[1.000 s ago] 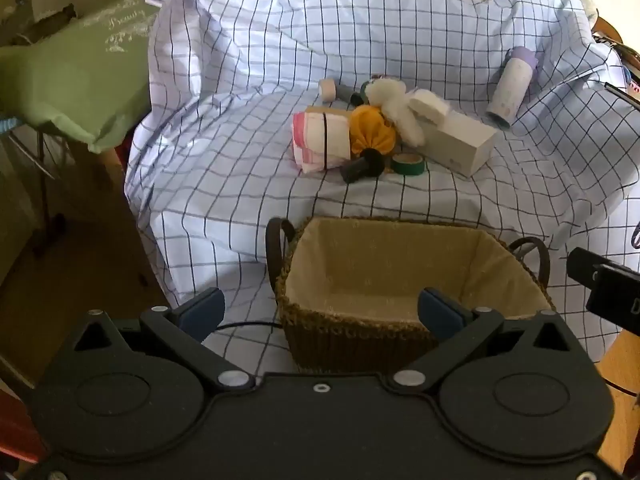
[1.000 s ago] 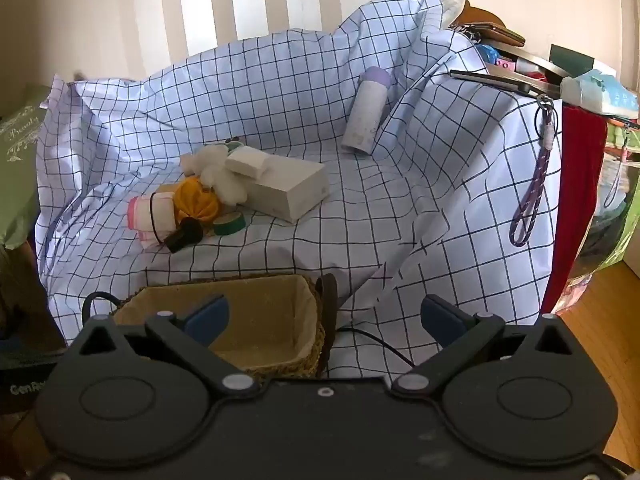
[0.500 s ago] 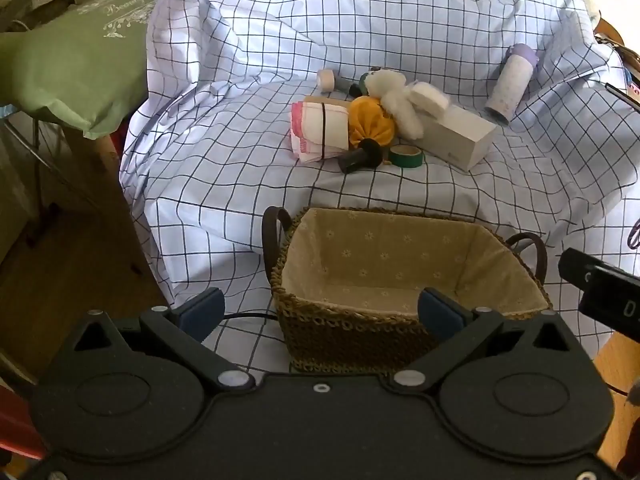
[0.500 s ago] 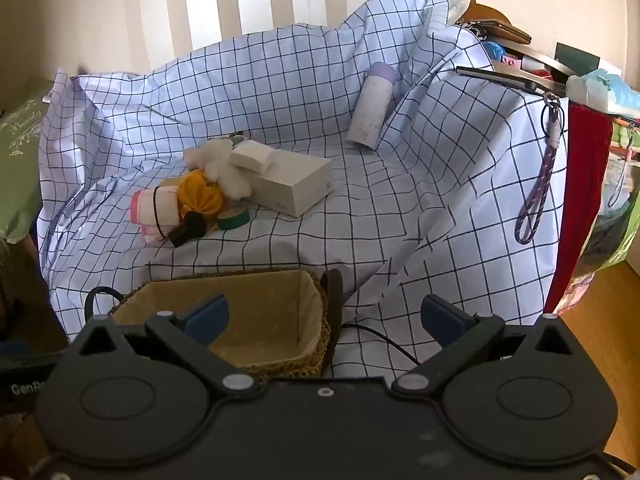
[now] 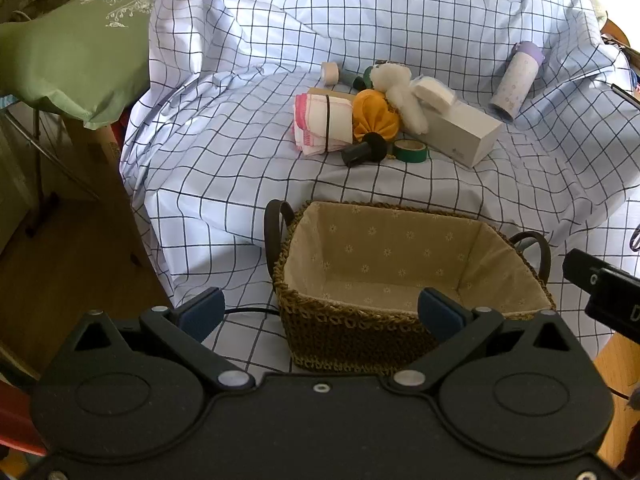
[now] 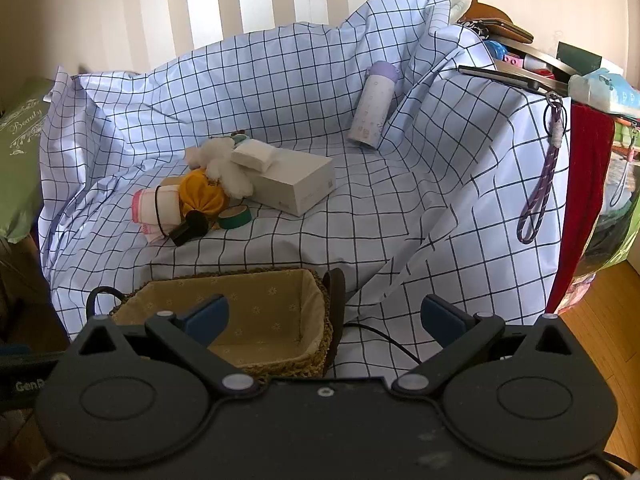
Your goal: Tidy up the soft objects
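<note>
- Checked cloth [image 5: 224, 128] in pale blue covers the whole work surface and rises in folds at the back, with striped curtains behind it in the right view.
- Near the front edge sits a woven basket [image 5: 352, 320] with a beige flowered lining and dark handles; it holds nothing.
- Both grippers hang at the near side of the basket, with the soft things well beyond it.
- Left gripper [image 5: 320, 312]: jaws spread wide, nothing between them, its blue pads [image 5: 202, 312] at the basket's near wall.
- Right gripper [image 6: 324, 316]: jaws also wide apart and empty, level with the basket's right end and its handle.
- The soft things lie in a huddle mid-cloth, behind the basket: a folded towel [image 5: 320, 122] with pink edging and a black band round it, an orange pouf [image 5: 376, 116] touching its right side, a white plush [image 5: 400, 88] lying over the pouf, and a white sponge [image 5: 434, 94] resting on top of a box [image 5: 460, 132].
- In front of the pouf lie a black cylinder [image 5: 362, 152] and a green tape roll [image 5: 410, 150], just beside each other.
- Behind the huddle is a pale tape roll [image 5: 330, 72].
- A lilac bottle [image 5: 516, 76] leans against a fold on the right, apart from the rest.
- A green cushion [image 5: 72, 44] sits to the left of the cloth.
- A purple strap [image 6: 540, 196] hangs down the cloth's right side in the right view.
</note>
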`<action>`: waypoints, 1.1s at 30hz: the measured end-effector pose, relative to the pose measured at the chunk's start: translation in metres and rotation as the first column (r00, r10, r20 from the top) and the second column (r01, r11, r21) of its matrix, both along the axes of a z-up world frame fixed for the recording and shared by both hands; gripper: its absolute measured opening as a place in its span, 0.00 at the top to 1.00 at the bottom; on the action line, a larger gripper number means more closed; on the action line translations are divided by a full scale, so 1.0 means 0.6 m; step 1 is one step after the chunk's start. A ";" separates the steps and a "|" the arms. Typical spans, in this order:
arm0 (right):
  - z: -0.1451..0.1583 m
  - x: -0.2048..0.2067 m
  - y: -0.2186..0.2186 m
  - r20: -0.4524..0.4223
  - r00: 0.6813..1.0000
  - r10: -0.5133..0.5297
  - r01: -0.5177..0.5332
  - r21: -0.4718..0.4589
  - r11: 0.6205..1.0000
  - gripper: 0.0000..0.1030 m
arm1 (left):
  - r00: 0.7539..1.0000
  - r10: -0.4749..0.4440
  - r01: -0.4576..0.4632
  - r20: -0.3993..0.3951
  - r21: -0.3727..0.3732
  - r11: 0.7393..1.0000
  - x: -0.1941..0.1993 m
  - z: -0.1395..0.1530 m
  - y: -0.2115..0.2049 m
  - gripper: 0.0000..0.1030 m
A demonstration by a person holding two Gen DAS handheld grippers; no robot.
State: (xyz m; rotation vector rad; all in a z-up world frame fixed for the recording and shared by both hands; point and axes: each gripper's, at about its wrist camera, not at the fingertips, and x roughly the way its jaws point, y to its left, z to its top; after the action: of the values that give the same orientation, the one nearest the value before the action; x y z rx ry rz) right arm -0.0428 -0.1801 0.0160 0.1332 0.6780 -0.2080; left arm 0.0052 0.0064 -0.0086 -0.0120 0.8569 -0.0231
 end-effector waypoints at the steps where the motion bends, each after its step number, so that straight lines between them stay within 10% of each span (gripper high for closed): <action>1: 0.000 0.001 0.000 -0.001 1.000 0.000 0.000 0.000 1.000 0.00 | 1.000 0.000 0.000 -0.001 0.000 1.000 0.000 0.000 0.000 0.03; 33: -0.005 0.000 0.002 -0.010 1.000 0.005 -0.004 0.011 1.000 0.00 | 1.000 0.000 0.000 -0.001 0.002 1.000 -0.004 -0.007 -0.001 0.03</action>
State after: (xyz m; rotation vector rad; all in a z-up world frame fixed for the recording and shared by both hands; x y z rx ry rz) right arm -0.0426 -0.1791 0.0131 0.1413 0.6890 -0.2006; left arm 0.0029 0.0060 -0.0126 -0.0102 0.8584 -0.0226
